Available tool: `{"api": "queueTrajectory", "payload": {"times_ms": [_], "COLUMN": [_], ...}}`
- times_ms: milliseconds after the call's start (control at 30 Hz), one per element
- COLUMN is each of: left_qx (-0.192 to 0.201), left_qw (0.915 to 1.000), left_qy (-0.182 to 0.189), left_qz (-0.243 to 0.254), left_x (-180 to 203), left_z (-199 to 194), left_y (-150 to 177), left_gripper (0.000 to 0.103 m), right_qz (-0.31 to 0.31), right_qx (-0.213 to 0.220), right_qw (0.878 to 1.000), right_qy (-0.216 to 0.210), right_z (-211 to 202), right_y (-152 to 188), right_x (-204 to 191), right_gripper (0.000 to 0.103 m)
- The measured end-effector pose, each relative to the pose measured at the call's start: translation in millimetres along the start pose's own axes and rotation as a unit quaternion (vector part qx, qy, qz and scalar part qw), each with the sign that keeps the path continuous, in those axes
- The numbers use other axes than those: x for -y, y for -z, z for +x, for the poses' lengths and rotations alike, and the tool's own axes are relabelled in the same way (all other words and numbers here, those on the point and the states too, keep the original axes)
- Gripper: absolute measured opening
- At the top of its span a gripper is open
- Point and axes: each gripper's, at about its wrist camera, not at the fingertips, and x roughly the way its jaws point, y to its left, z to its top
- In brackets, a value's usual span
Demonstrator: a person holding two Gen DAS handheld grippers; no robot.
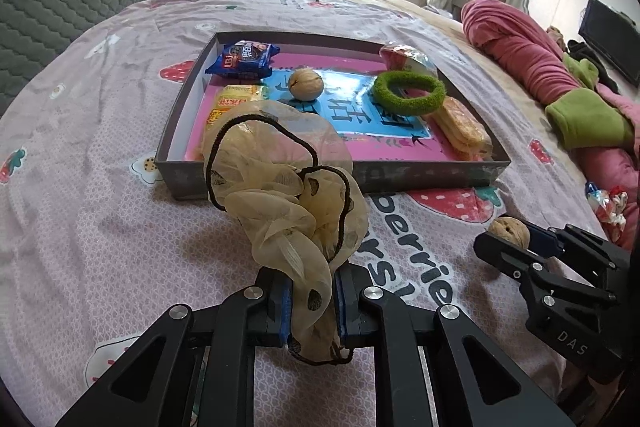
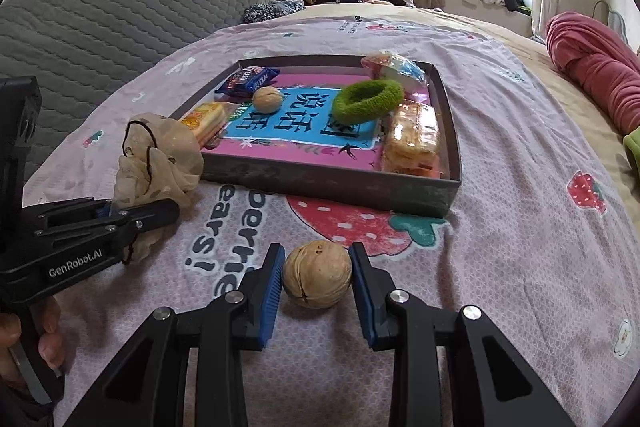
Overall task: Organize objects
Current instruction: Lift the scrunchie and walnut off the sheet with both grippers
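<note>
Left gripper (image 1: 311,301) squeezed tight on a floppy beige scrunchie (image 1: 280,195), just in front of the gray box (image 1: 332,175). Right gripper (image 2: 318,281) open a bit, a walnut (image 2: 317,274) sitting between its blue pads (image 2: 269,301) on the bed sheet (image 2: 500,247). Ahead in the box, another walnut (image 2: 267,99) and a green hair ring (image 2: 368,101).

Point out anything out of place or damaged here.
One walnut lies on the bedsheet outside the tray, between the right gripper fingers, and its shell shows a crack. Another walnut sits in the tray.
</note>
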Motion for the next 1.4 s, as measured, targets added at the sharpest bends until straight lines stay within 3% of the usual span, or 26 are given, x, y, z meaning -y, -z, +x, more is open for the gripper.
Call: {"api": "queueTrajectory", "payload": {"times_ms": [733, 1400], "left_qx": [0.011, 0.056], "left_qw": [0.9997, 0.9983], "left_qy": [0.004, -0.015], "left_qz": [-0.020, 0.002], "left_x": [-3.3, -3.3], "left_z": [-23.8, -82.2], "left_y": [-11.2, -65.5], "left_gripper": [0.016, 0.016], "right_qz": [0.007, -0.020], "right_qx": [-0.007, 0.065], "right_qw": [1.000, 0.998], "right_qy": [0.006, 0.011], "right_z": [-15.8, -74.7], "right_y": [-12.0, -82.2], "right_x": [-19.8, -39.7], "right_gripper": [0.033, 0.033]}}
